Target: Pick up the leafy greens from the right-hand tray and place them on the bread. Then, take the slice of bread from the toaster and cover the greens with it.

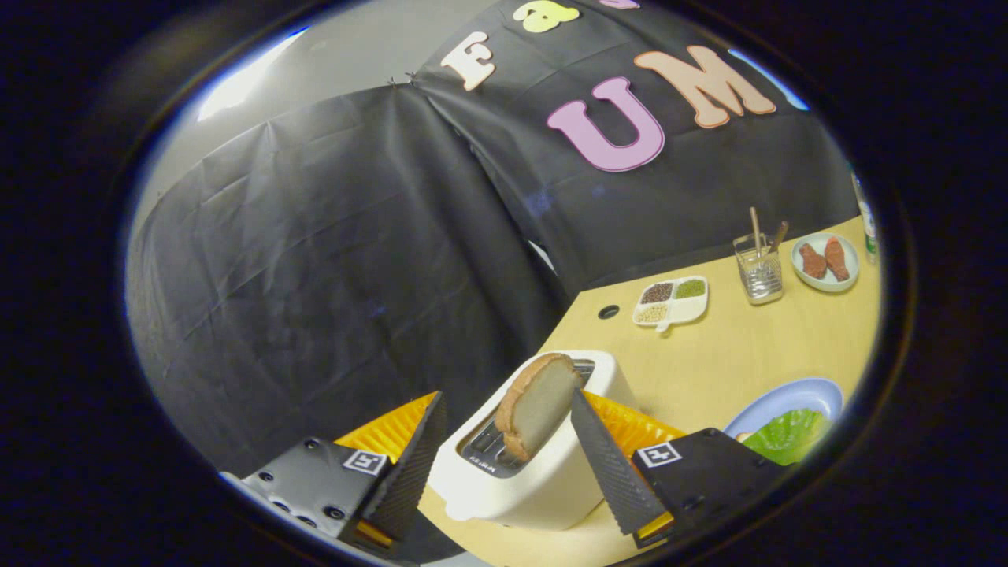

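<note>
The pale wooden table (732, 354) runs beyond the fingers, and on it, between them, stands the white two-slot toaster (543, 472). The round-topped, brown-crusted slice of bread (539, 405) sticks up out of its slot, leaning toward the right finger. The gripper (504, 453) is spread wide, touching nothing. The slice looks light, dry and crumbly; pinch its flat faces gently near the top.

A divided seed dish (671, 302), glass cup (759, 272) and meat plate (824, 261) sit on the table (732, 354).
</note>
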`<move>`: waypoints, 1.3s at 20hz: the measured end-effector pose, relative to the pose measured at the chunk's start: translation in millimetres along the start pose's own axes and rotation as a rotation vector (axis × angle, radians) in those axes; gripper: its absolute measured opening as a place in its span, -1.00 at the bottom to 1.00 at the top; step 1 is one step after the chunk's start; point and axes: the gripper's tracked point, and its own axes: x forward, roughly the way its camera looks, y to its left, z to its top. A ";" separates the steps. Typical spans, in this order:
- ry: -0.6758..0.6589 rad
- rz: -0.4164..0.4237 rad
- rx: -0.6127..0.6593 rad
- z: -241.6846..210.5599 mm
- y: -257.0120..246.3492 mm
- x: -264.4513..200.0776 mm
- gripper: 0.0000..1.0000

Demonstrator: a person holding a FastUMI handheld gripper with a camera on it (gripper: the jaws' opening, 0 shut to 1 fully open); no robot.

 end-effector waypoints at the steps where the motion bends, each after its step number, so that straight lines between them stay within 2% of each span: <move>1: -0.005 -0.014 -0.001 -3.1 -3.3 5.7 0.95; 2: -0.007 -0.023 0.005 -6.4 -5.2 10.8 0.95; 8: -0.050 -0.079 0.012 -5.9 -16.9 31.5 0.24; 14: -0.049 -0.099 -0.016 -6.2 -17.0 24.8 -0.47; 20: -0.100 -0.079 -0.008 6.0 -1.8 15.5 -0.77; 26: -0.246 -0.014 0.038 61.9 20.6 -21.7 -0.77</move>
